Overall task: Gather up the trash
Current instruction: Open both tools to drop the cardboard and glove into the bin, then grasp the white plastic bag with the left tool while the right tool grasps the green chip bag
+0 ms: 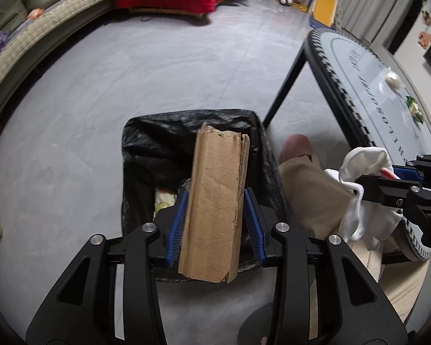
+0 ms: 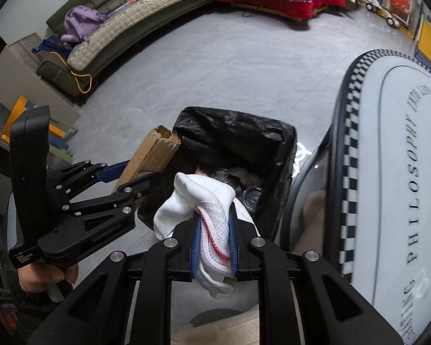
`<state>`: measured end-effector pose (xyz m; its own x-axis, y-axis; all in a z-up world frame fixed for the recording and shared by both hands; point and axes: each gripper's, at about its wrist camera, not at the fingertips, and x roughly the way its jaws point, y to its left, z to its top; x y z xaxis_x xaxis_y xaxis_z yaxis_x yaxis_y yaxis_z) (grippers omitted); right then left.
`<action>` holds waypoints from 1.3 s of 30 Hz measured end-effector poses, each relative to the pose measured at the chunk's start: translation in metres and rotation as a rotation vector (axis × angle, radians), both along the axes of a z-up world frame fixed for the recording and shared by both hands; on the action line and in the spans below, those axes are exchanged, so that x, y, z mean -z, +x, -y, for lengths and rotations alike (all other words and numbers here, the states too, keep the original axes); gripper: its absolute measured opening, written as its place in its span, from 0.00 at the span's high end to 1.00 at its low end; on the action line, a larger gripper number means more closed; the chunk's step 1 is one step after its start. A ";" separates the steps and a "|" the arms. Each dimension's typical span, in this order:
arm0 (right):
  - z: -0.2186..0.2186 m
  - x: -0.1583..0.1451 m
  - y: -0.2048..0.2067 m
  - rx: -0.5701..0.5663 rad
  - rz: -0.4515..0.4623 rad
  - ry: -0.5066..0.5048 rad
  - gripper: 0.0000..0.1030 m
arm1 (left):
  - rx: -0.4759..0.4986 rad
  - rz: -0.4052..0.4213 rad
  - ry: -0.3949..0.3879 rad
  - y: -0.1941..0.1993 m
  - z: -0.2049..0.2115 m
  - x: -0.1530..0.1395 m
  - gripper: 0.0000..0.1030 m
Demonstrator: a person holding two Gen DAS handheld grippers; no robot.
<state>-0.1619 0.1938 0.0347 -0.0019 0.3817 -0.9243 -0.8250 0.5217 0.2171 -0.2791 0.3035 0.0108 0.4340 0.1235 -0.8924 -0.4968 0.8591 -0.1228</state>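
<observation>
A torn brown cardboard piece (image 1: 215, 201) sits loosely between the left hand-held gripper's (image 1: 217, 224) parted jaws above the black-lined bin (image 1: 146, 149); the right hand-held gripper (image 2: 214, 241) pinches a white cloth (image 2: 204, 198) beside the bench (image 2: 388, 172).

Even indoor daylight, fisheye-bent edges, slight blur at rims.

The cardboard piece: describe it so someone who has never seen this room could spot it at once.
Find the bin lined with a black bag on the grey floor beside the round table. Just above its opening, between the blue pads of the left gripper, is the cardboard piece. It is plain brown, folded flat and ragged at the top, unlike the white cloth in the right gripper.
</observation>
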 end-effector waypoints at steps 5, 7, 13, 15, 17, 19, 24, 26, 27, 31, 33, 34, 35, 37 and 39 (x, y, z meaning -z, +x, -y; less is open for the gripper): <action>-0.010 0.011 0.002 0.040 0.019 -0.015 0.33 | -0.107 -0.070 0.094 -0.017 -0.014 0.010 0.06; -0.007 0.011 0.004 0.047 0.006 -0.011 0.33 | -0.140 -0.072 0.089 -0.022 -0.019 0.010 0.06; 0.003 0.008 0.014 0.059 -0.005 0.009 0.33 | -0.135 -0.057 0.063 -0.015 -0.021 0.009 0.06; 0.008 0.006 0.016 0.062 -0.007 0.014 0.32 | -0.125 -0.054 0.054 -0.011 -0.019 0.008 0.06; 0.013 0.003 0.020 0.070 -0.006 0.022 0.32 | -0.113 -0.051 0.053 -0.006 -0.016 0.007 0.06; 0.019 -0.002 0.025 0.077 -0.003 0.032 0.32 | -0.097 -0.049 0.054 0.004 -0.009 0.003 0.06; 0.040 -0.020 0.042 0.108 0.018 0.059 0.32 | -0.040 -0.027 0.070 0.035 0.011 -0.012 0.06; 0.051 -0.028 0.052 0.125 0.027 0.065 0.32 | -0.011 -0.011 0.072 0.050 0.021 -0.020 0.06; 0.056 -0.031 0.057 0.133 0.032 0.067 0.32 | 0.005 -0.004 0.071 0.059 0.026 -0.024 0.06; 0.085 -0.042 0.081 0.182 0.050 0.074 0.32 | 0.078 0.021 0.076 0.097 0.050 -0.039 0.06; 0.099 -0.046 0.094 0.210 0.059 0.075 0.31 | 0.114 0.027 0.082 0.117 0.063 -0.045 0.06; 0.107 -0.047 0.101 0.225 0.063 0.075 0.30 | 0.134 0.031 0.084 0.127 0.071 -0.048 0.06; 0.115 -0.049 0.109 0.242 0.068 0.075 0.30 | 0.153 0.033 0.086 0.137 0.077 -0.050 0.06; 0.132 -0.052 0.124 0.273 0.074 0.075 0.30 | 0.193 0.036 0.091 0.158 0.092 -0.055 0.06; 0.147 -0.053 0.137 0.302 0.074 0.075 0.30 | 0.227 0.040 0.093 0.176 0.106 -0.058 0.06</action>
<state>-0.0245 0.0464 0.0881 0.1878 0.4223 -0.8868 -0.6500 0.7303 0.2101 -0.1029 0.1977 0.0685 0.4944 0.0994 -0.8635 -0.2864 0.9566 -0.0539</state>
